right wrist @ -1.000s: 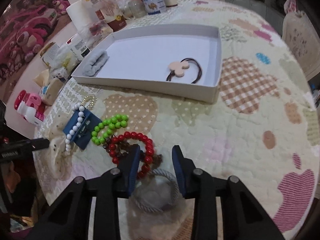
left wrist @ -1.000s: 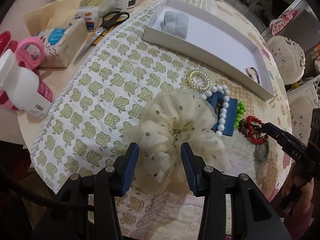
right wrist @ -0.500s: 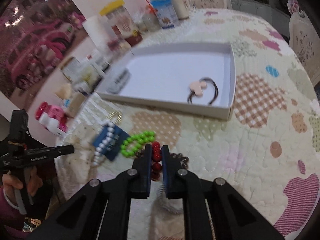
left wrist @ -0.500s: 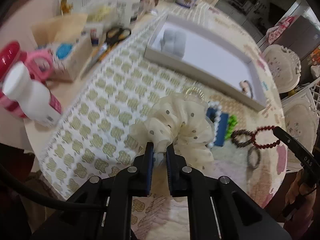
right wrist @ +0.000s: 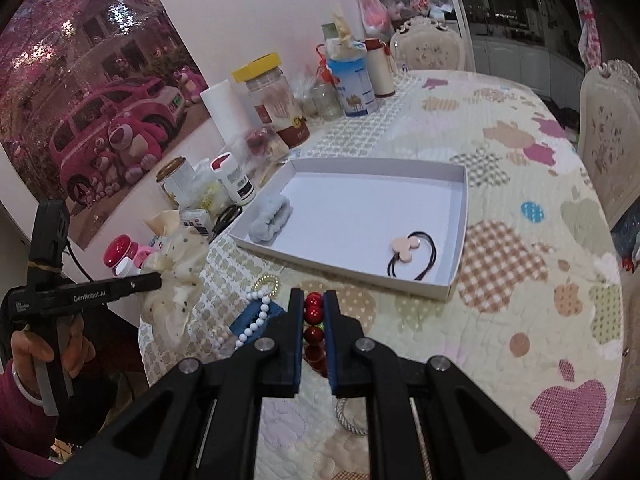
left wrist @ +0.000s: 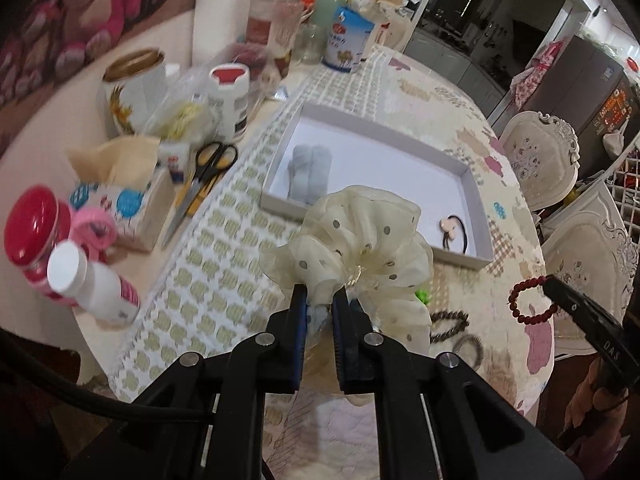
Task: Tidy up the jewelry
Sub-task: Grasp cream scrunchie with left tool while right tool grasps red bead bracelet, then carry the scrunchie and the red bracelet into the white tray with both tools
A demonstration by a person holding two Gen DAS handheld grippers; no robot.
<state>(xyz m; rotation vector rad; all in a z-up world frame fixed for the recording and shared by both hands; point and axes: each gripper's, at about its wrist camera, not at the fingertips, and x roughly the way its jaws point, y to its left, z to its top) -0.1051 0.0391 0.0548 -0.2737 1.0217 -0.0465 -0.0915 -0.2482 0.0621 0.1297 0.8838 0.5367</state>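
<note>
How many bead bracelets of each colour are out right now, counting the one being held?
Red bracelet: 1, clamped in the right gripper
White pearl bracelet: 1, on the blue card
Green bracelet: 1, mostly hidden
Dark brown bracelet: 1, on the cloth
Total: 4
</note>
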